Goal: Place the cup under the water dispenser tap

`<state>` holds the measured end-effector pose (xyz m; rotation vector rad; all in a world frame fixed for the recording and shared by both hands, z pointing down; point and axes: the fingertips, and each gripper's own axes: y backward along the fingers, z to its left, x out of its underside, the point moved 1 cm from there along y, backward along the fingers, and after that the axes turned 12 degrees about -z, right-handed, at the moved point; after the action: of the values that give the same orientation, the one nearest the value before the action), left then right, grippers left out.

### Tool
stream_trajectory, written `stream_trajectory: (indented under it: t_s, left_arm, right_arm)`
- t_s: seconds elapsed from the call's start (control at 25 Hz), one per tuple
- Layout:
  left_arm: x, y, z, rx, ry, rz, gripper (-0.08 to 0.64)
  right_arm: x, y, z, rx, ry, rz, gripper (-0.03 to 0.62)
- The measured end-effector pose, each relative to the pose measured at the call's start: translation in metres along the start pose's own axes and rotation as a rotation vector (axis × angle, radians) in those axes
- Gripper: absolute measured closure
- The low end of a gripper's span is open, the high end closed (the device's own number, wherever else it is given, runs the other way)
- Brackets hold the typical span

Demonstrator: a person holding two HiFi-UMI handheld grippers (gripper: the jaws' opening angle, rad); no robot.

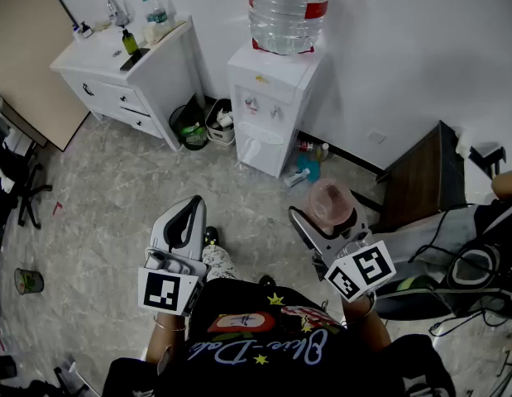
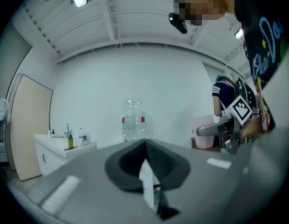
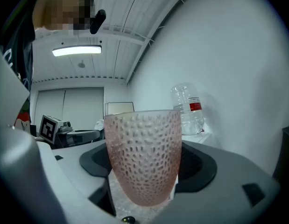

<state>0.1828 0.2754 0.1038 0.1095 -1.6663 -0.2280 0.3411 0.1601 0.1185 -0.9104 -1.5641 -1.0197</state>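
Note:
A pink dimpled cup (image 1: 330, 202) stands upright between the jaws of my right gripper (image 1: 324, 215), which is shut on it, well short of the dispenser. In the right gripper view the cup (image 3: 144, 157) fills the middle between both jaws of the right gripper (image 3: 143, 181). The white water dispenser (image 1: 268, 131) stands against the far wall, its two taps (image 1: 264, 107) on the front and a clear bottle (image 1: 284, 11) on top. My left gripper (image 1: 185, 222) hangs level to the left with its jaws together and nothing in them. From the left gripper view, the left gripper (image 2: 145, 160) points towards the bottle (image 2: 133, 120).
A white cabinet (image 1: 131, 81) with a sink and bottles stands left of the dispenser. A bin (image 1: 189, 128) and a small basket (image 1: 220, 124) sit between them. A blue bottle (image 1: 307, 166) lies by the dispenser's base. A brown chair (image 1: 421, 180) and cables crowd the right side.

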Motion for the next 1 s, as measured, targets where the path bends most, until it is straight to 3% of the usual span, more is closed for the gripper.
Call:
stream_trajectory:
  t_s: [0.2, 0.52, 0.72, 0.88, 1.0]
  left_arm:
    - [0.03, -0.043, 0.043, 0.066, 0.033, 0.0, 0.563]
    - [0.069, -0.142, 0.172, 0.256, 0.116, 0.044, 0.563]
    - [0.097, -0.194, 0.24, 0.352, 0.007, 0.034, 0.563]
    - [0.145, -0.223, 0.246, 0.507, 0.067, 0.087, 0.565]
    - [0.178, -0.241, 0.25, 0.493, 0.195, 0.14, 0.564]
  right_arm:
    - [0.021, -0.055, -0.011, 0.039, 0.014, 0.01, 0.233]
    - [0.051, -0.192, -0.026, 0.248, -0.002, -0.025, 0.233]
    - [0.085, -0.275, -0.036, 0.334, 0.025, -0.018, 0.233]
    - [0.11, -0.317, -0.056, 0.402, 0.057, -0.026, 0.233]
    - [0.125, -0.337, -0.073, 0.425, 0.071, -0.038, 0.233]
